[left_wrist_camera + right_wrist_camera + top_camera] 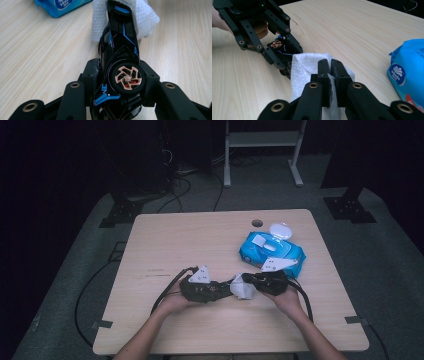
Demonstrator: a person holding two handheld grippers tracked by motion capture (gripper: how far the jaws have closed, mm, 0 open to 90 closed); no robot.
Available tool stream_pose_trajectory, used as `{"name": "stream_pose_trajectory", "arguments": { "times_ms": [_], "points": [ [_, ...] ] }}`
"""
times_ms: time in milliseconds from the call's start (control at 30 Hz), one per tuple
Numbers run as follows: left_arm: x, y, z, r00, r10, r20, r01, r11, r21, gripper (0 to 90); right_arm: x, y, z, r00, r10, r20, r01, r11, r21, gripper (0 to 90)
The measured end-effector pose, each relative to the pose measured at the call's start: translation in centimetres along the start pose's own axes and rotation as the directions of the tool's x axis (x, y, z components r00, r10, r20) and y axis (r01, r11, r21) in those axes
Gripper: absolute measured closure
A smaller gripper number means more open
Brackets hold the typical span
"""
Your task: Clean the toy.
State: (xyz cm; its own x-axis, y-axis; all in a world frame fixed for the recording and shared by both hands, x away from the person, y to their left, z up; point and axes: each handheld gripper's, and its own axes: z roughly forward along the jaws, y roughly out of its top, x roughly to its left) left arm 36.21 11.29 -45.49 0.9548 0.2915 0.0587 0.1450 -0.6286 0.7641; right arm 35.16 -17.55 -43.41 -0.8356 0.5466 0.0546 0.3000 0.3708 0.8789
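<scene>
The left gripper (122, 82) is clamping a black toy car (120, 50) with blue trim — its pads are pressing on the car's sides at a copper-spoked wheel (128, 78), and the car's body is stretching away from the jaws toward a white wipe (147, 17). The right gripper (330, 72) is pinching that wipe (304, 66) between jaws that are closed tight on the sheet, which is draping over the far end of the car. In the high view, the left gripper (227, 289) and right gripper (250, 281) are meeting tip to tip, with the wipe (243, 288) bunched between them. A blue wipes pack (272, 251) is lying just beyond the right gripper on the wooden table (200, 240), its flap open.
</scene>
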Motion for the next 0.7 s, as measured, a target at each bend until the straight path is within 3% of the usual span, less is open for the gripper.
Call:
{"name": "stream_pose_trajectory", "arguments": {
  "times_ms": [200,333,433,567,700],
  "points": [
    [0.3,-1.4,-2.1,0.9998,-0.018,0.003,0.018,0.9996,0.021,57.1,0.0,0.2,-0.9,0.9997,0.023,-0.007,-0.023,0.999,-0.039,85.6],
    [0.3,-0.1,-1.9,0.9998,-0.018,-0.009,0.018,0.999,0.041,39.7,0.0,0.0,-0.7,0.9994,0.033,-0.007,-0.033,0.999,-0.033,85.6],
    [0.2,1.4,-1.0,1.0,0.004,-0.007,-0.004,0.9979,0.065,37.1,0.0,0.0,-0.6,0.9993,0.035,-0.008,-0.035,0.999,-0.03,85.6],
    [0.3,3.0,0.4,0.9997,0.023,0.005,-0.023,0.9885,0.15,38.5,0.0,-0.1,-0.5,0.9993,0.035,-0.009,-0.035,0.999,-0.031,85.5],
    [0.1,4.2,1.8,0.9995,0.031,-0.006,-0.028,0.9657,0.258,42.1,-0.1,-0.3,-0.3,0.9991,0.039,-0.015,-0.04,0.999,-0.022,85.5]
  ]
}}
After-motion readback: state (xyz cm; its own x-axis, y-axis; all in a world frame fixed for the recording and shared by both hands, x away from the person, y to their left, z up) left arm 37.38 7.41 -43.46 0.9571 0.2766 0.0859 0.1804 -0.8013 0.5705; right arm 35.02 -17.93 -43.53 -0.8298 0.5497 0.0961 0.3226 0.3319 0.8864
